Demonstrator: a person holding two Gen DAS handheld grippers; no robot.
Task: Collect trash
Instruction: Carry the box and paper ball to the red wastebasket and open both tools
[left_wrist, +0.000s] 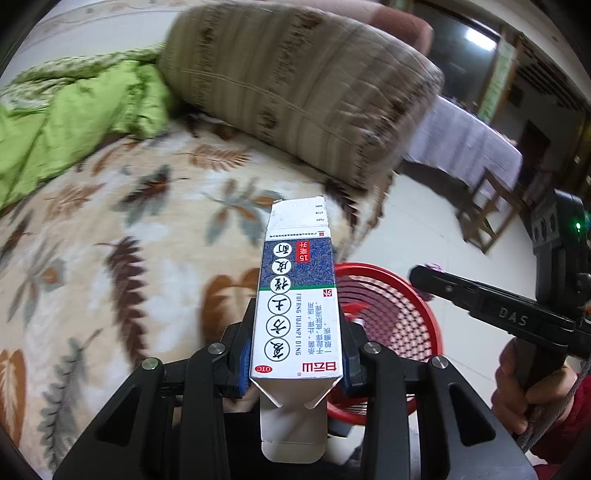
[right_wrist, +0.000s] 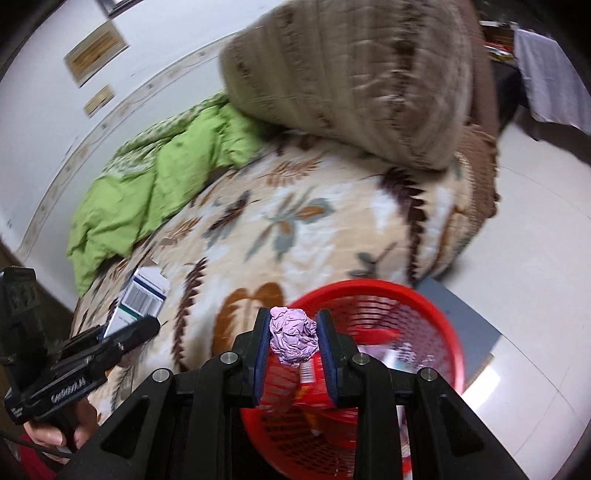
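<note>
Trash here means two pieces, each already gripped: the left claw (left_wrist: 295, 354) is clamped on an empty medicine carton (left_wrist: 297, 295), and the right claw (right_wrist: 293, 339) pinches a crumpled pink paper ball (right_wrist: 293, 336) between its blue pads (right_wrist: 261, 354). Both are carried in the air near a red mesh basket (right_wrist: 436, 325) that stands on the floor just beside the bed (left_wrist: 147, 229), with some rubbish already lying in it. In the right wrist view the paper ball hangs over the near rim of the basket, so a release now would probably land it inside, but only just; being light, it could catch the rim and roll onto the floor or under the bed. The carton looks the riskier piece. It is long, held near its lower end with the flap open and most of its length sticking out, and in the left wrist view it sits over the bed edge with the basket off to its right. Let go too soon, it would drop on the blanket (left_wrist: 92, 258); swung across carelessly, its free end could knock the basket or foul the right claw, which is close by. Both views are blurred, so the exact clearances cannot be told.
</note>
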